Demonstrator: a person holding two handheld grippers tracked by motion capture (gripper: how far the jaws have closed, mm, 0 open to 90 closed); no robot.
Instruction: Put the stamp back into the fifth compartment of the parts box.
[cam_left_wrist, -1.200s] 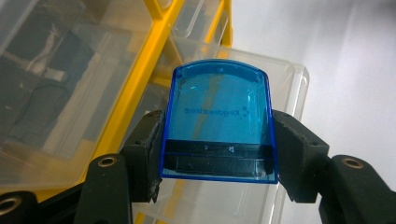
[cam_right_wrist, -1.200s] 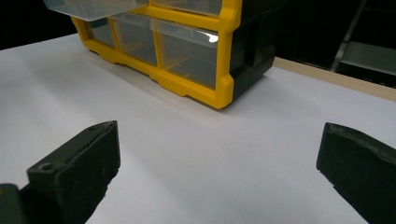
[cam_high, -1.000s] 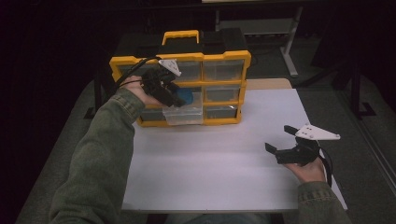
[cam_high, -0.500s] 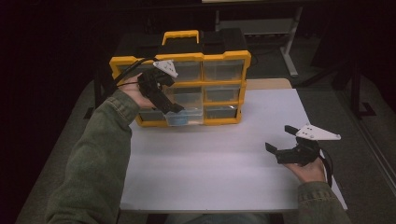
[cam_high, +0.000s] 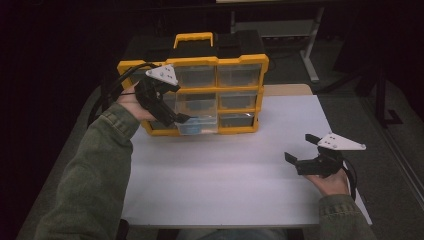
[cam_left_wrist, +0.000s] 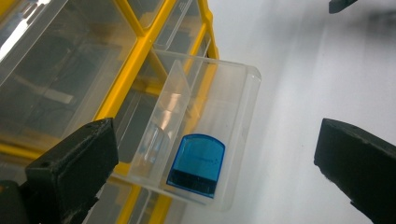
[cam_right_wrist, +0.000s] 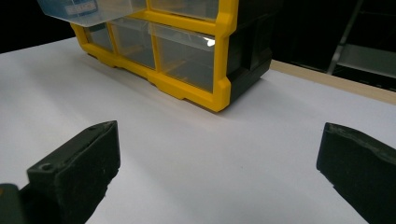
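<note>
A yellow organizer (cam_high: 215, 62) with clear drawers stands at the back of the white table (cam_high: 225, 180). Its lower left drawer (cam_high: 200, 120) is pulled out, and a small blue item (cam_left_wrist: 197, 163) lies in the front compartment. My left gripper (cam_high: 177, 116) hovers just left of that drawer; its jaws have just been opening and now stand wide with nothing between them. In the left gripper view the left gripper (cam_left_wrist: 217, 140) looks down on the drawer (cam_left_wrist: 233, 93). My right gripper (cam_high: 300, 148) rests open at the table's right, pointing toward the organizer (cam_right_wrist: 187, 46).
The organizer's other drawers (cam_high: 235, 100) are closed. A yellow carry handle (cam_high: 192, 37) tops the organizer. A wooden strip (cam_high: 285, 90) borders the table's far right edge. White tabletop stretches between the two grippers.
The left gripper held the blue item over the open drawer, then opened and let it go. The item now lies in the drawer, and the gripper has drawn back left and slightly up.
</note>
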